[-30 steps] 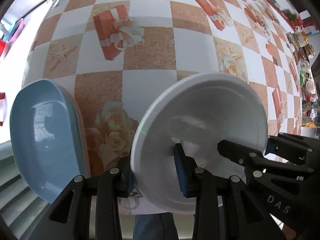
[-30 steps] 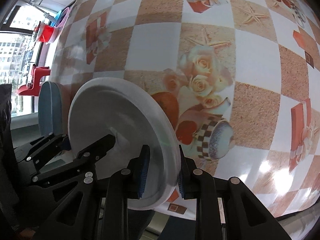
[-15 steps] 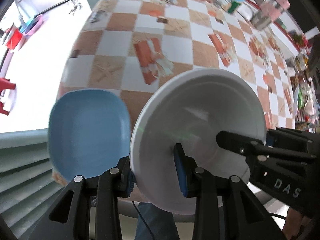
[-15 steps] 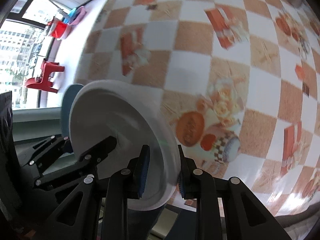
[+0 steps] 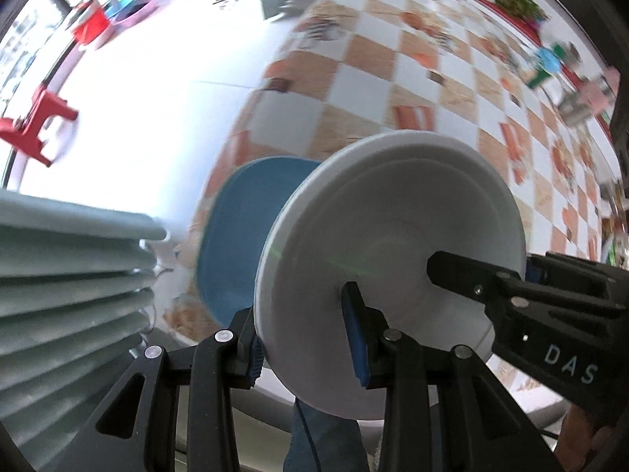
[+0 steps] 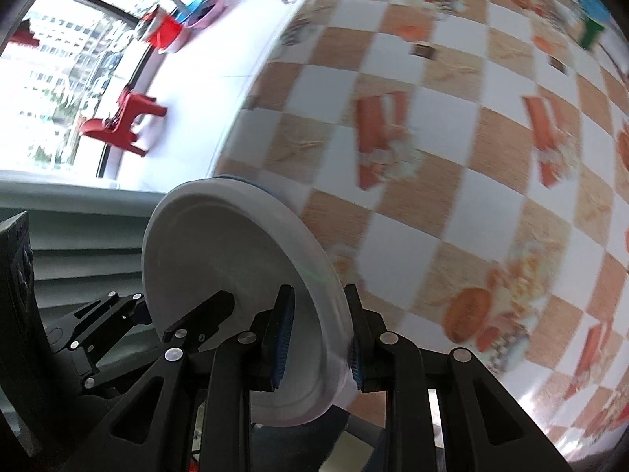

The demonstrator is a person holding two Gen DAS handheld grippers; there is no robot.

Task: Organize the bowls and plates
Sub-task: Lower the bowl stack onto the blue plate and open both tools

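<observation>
A white plate (image 5: 393,236) stands on edge in the air, held at both sides. My left gripper (image 5: 304,344) is shut on its near rim, blue pads on either face. My right gripper (image 5: 526,271) comes in from the right and is shut on the opposite rim. In the right wrist view the same white plate (image 6: 220,267) sits between the right gripper's (image 6: 318,338) pads, with the left gripper (image 6: 177,306) beyond it at the left. A blue plate (image 5: 240,236) lies below at the corner of the checked table (image 5: 393,78), partly hidden behind the white plate.
A pale green ribbed panel (image 5: 70,275) fills the lower left. Past the table's edge is white floor with a red stool (image 5: 35,122) and coloured basins (image 5: 118,11). Jars and packets (image 5: 550,63) line the table's far side. A person's leg in jeans (image 5: 322,440) is below.
Both grippers have risen and swung toward the table's corner with the white plate. The blue plate now shows behind the white plate, and the ribbed panel and floor have come into view.
</observation>
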